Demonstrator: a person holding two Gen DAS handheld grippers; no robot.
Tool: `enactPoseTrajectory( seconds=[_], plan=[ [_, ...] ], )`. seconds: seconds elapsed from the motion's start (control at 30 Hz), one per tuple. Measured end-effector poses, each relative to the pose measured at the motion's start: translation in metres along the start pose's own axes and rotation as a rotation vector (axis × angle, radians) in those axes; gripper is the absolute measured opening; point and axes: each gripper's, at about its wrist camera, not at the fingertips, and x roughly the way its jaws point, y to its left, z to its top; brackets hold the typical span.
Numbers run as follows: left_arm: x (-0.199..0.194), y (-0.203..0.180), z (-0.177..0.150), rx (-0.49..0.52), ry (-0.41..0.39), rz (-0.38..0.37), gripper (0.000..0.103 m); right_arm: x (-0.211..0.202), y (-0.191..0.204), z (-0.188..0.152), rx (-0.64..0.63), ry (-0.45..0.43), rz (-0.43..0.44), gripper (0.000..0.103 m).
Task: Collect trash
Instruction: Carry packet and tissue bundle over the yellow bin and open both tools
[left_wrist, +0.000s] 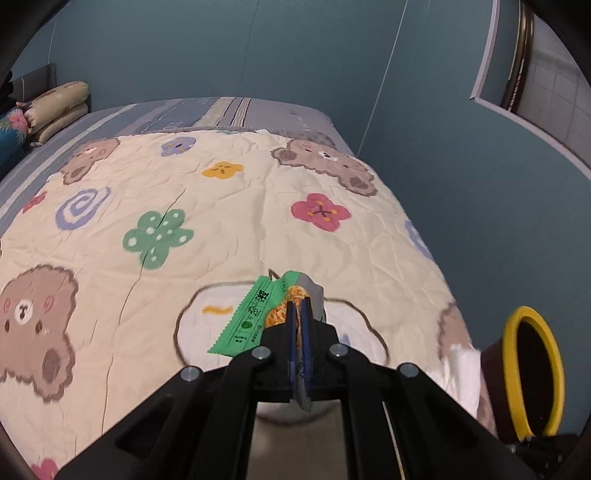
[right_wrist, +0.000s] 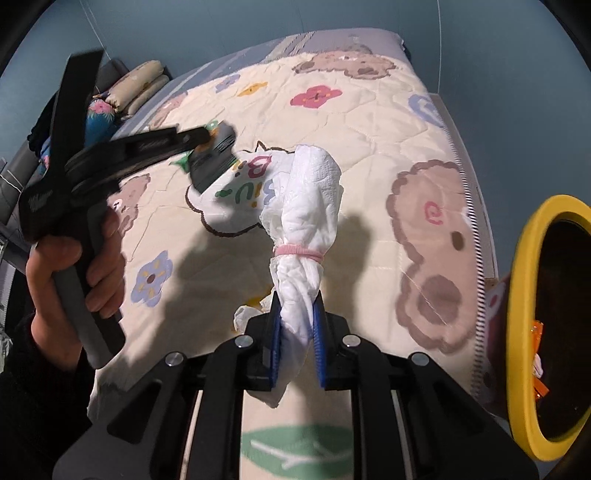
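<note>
My left gripper (left_wrist: 298, 306) is shut on a green snack wrapper (left_wrist: 251, 317) with an orange picture, held just above the cartoon quilt (left_wrist: 221, 229). In the right wrist view that same left gripper (right_wrist: 208, 147) shows at the left, with a hand (right_wrist: 74, 266) around its handle. My right gripper (right_wrist: 297, 306) is shut on a white tissue bundle (right_wrist: 314, 206) tied with a pink band (right_wrist: 299, 252); the bundle sticks up above the bed. A bin with a yellow rim (right_wrist: 524, 295) stands at the right, beside the bed, also as the bin (left_wrist: 513, 365) in the left wrist view.
A small crumpled tissue (right_wrist: 245, 314) lies on the quilt just left of my right fingers. Something orange (right_wrist: 537, 332) shows inside the bin. Folded pillows (left_wrist: 59, 107) sit at the bed's far left. Blue walls (left_wrist: 443, 147) close in behind and to the right.
</note>
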Motion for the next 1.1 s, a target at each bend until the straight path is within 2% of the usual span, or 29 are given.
enactPoseTrajectory(
  seconds=[0.23, 0.57, 0.87, 1.1],
  plan=[
    [-0.058, -0.011, -0.033, 0.017, -0.030, 0.002, 0.003, -0.043, -0.013, -0.020, 0.028, -0.049, 0.019, 0.014],
    [-0.137, -0.046, -0.075, 0.070, -0.087, -0.062, 0.003, -0.113, -0.024, -0.043, 0.075, -0.164, 0.044, 0.014],
    [-0.198, -0.077, -0.091, 0.119, -0.161, -0.129, 0.003, -0.161, -0.032, -0.054, 0.081, -0.270, 0.043, 0.015],
    [-0.227, -0.101, -0.094, 0.160, -0.203, -0.179, 0.003, -0.189, -0.043, -0.062, 0.085, -0.339, 0.030, 0.015]
  ],
)
